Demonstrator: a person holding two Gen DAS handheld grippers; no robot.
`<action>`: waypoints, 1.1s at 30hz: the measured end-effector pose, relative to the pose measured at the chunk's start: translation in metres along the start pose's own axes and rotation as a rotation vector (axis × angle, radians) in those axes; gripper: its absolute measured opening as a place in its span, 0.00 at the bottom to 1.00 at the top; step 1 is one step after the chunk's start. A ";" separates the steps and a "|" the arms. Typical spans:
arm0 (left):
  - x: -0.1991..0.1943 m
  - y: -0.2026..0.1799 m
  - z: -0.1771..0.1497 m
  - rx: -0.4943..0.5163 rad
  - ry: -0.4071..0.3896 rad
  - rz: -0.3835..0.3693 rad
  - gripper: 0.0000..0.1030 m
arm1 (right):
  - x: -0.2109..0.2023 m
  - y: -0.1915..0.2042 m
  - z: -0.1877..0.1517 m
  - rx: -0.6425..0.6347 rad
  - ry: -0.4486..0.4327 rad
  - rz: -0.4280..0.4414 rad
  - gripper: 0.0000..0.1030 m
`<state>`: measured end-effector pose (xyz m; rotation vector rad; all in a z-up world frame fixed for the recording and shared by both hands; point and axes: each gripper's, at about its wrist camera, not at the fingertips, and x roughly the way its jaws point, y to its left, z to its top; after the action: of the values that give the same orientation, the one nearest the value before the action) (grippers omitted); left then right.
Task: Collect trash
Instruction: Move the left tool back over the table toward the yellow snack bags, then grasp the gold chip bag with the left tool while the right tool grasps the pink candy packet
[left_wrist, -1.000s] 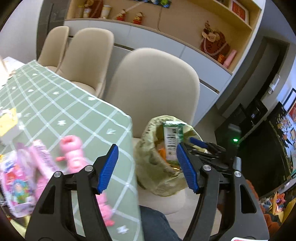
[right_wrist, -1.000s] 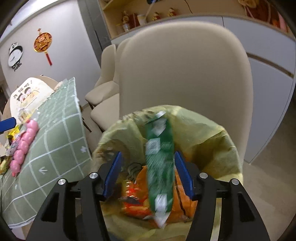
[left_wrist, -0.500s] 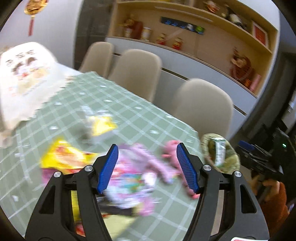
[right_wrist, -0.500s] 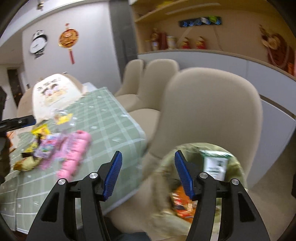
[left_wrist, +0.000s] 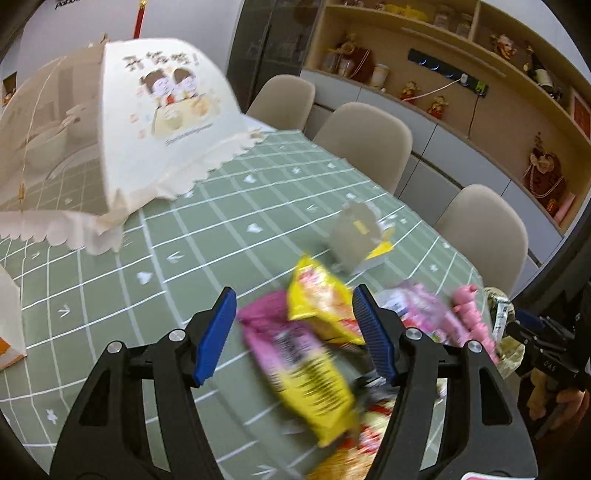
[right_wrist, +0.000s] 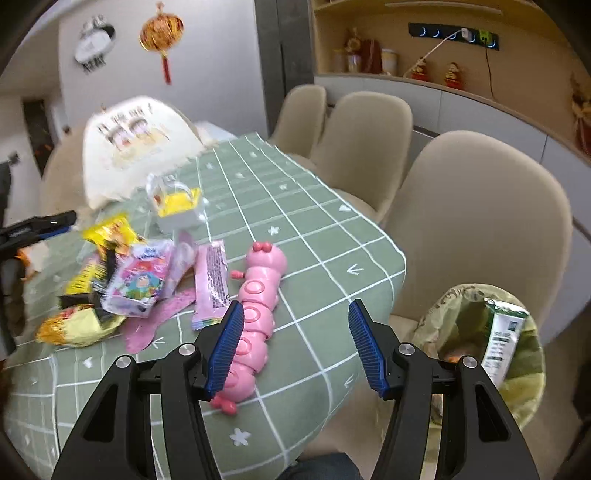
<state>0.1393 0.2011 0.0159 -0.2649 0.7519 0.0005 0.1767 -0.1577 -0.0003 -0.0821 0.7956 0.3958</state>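
Note:
My left gripper (left_wrist: 294, 306) hangs open over a heap of snack wrappers on the green checked tablecloth (left_wrist: 207, 236). A pink-and-yellow wrapper (left_wrist: 299, 373) and a yellow one (left_wrist: 319, 302) lie below its jaws, untouched. My right gripper (right_wrist: 295, 306) is open with nothing in it above the table's near corner, beside a pink caterpillar toy (right_wrist: 258, 302). The wrapper heap (right_wrist: 122, 284) lies to the left of the toy. A yellowish trash bag (right_wrist: 476, 306) stands on a chair seat at the right, with a green carton (right_wrist: 504, 343) in it.
A cream food cover (left_wrist: 129, 122) stands at the table's far end. A clear box with yellow contents (right_wrist: 177, 206) sits behind the heap. Beige chairs (right_wrist: 480, 221) line the table's right side. Cabinets and shelves run along the wall.
Both grippers have swung away from the trash bag on the chair and over to the table. The green carton stays in the bag. Both pairs of jaws stayed equally wide.

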 end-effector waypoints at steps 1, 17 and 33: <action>0.001 0.006 -0.002 -0.003 0.014 -0.008 0.60 | 0.002 0.009 0.001 -0.010 0.002 0.039 0.54; -0.005 0.036 -0.014 -0.091 0.076 -0.120 0.60 | 0.096 0.135 0.030 -0.223 0.164 0.186 0.45; -0.007 -0.057 -0.051 0.307 0.256 -0.337 0.60 | -0.005 0.049 0.015 -0.042 -0.022 0.239 0.08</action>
<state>0.1052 0.1346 -0.0012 -0.0958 0.9407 -0.4716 0.1654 -0.1104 0.0174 -0.0210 0.7777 0.6388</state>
